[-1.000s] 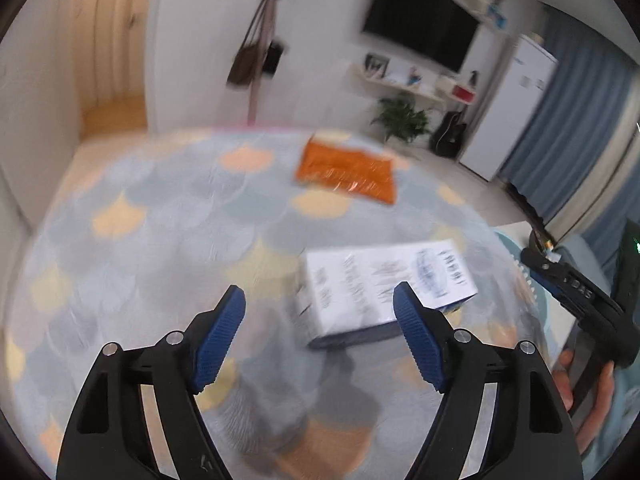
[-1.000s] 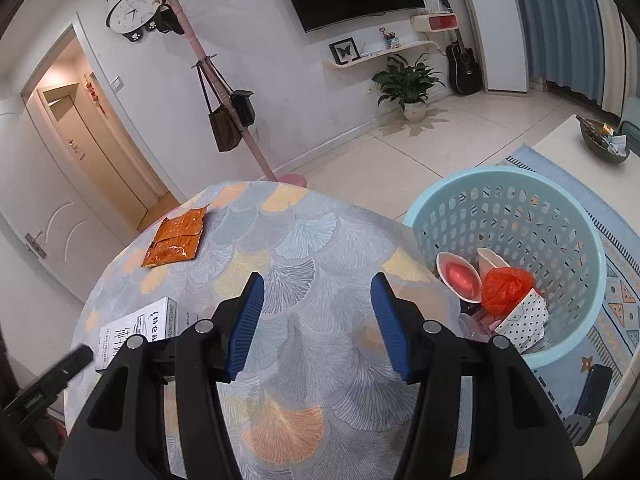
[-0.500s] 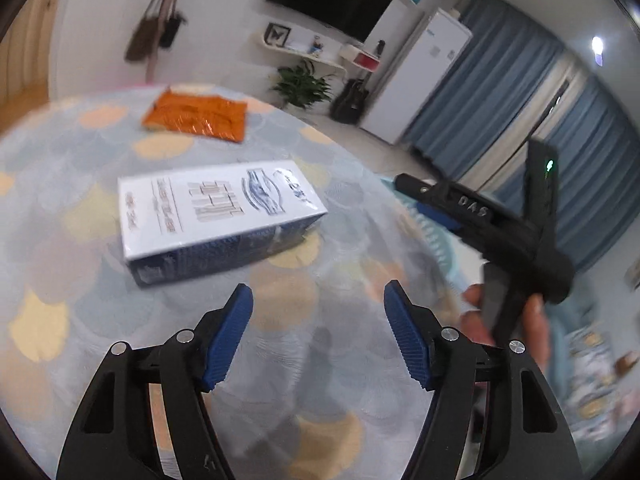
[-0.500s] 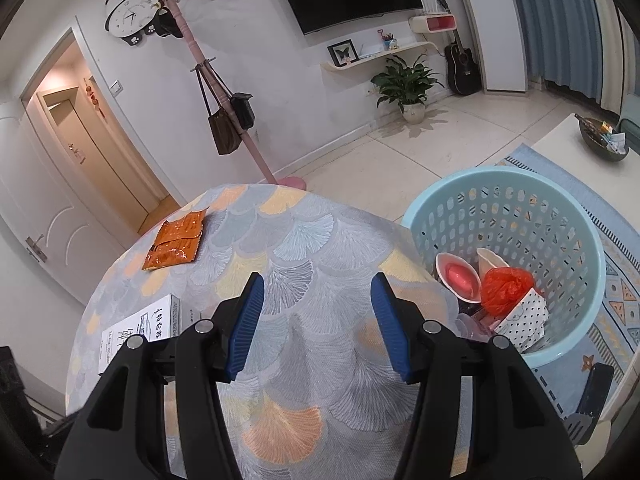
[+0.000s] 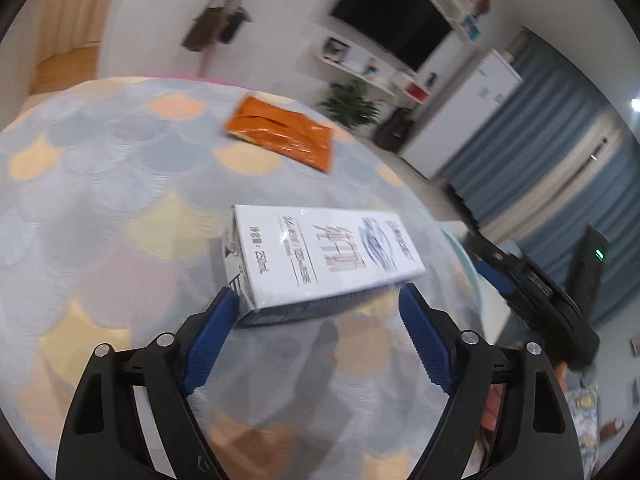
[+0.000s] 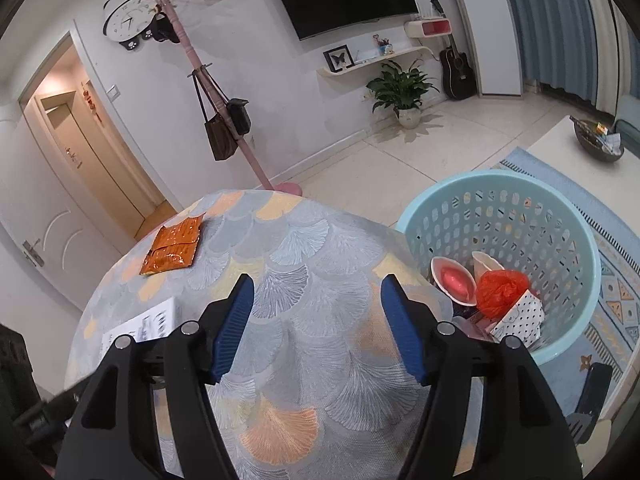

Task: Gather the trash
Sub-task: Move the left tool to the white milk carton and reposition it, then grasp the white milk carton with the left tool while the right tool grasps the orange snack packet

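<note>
Both grippers' fingers (image 5: 212, 328) spread; blue basket (image 6: 576, 216) holds orange bag (image 6: 500, 286), dotted box (image 6: 520, 316).

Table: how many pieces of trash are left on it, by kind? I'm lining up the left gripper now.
White milk carton: 1
Orange foil wrapper: 1
Total: 2 pieces on the table. The light blue basket beside it already holds other trash.

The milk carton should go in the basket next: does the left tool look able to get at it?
Probably yes: the left tool is open, the milk carton lies flat just ahead, nothing between; one blue finger is already beside its near corner.
</note>
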